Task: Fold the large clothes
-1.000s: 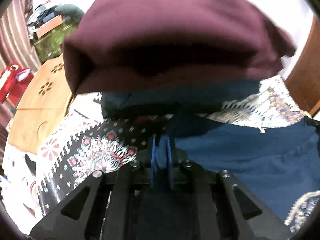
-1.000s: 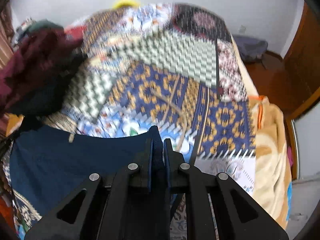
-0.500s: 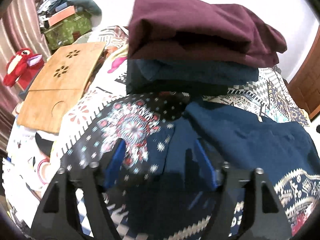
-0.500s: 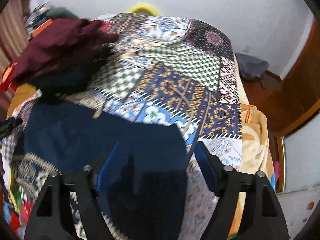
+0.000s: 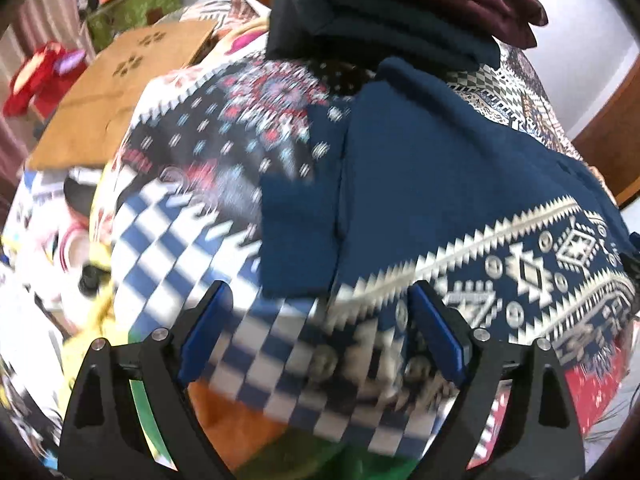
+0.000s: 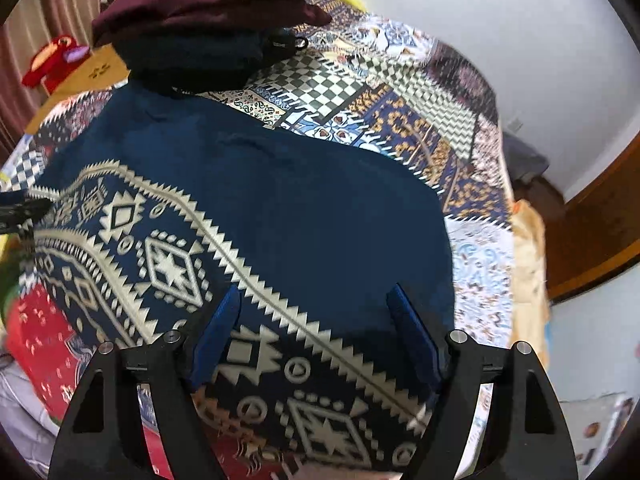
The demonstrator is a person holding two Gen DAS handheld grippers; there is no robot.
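Navy garment (image 6: 304, 208) with a white geometric band lies spread flat on the patchwork bedspread (image 6: 400, 92), with a stack of folded clothes (image 6: 208, 20), maroon on top of dark ones, at its eleven o'clock edge in the right wrist view. Right gripper (image 6: 314, 332) hangs over the patterned band with its blue pads well apart and nothing clamped; left gripper (image 5: 316, 332), jaws opening wide, holds nothing, the garment's sleeve (image 5: 298, 232) at twelve o'clock of it
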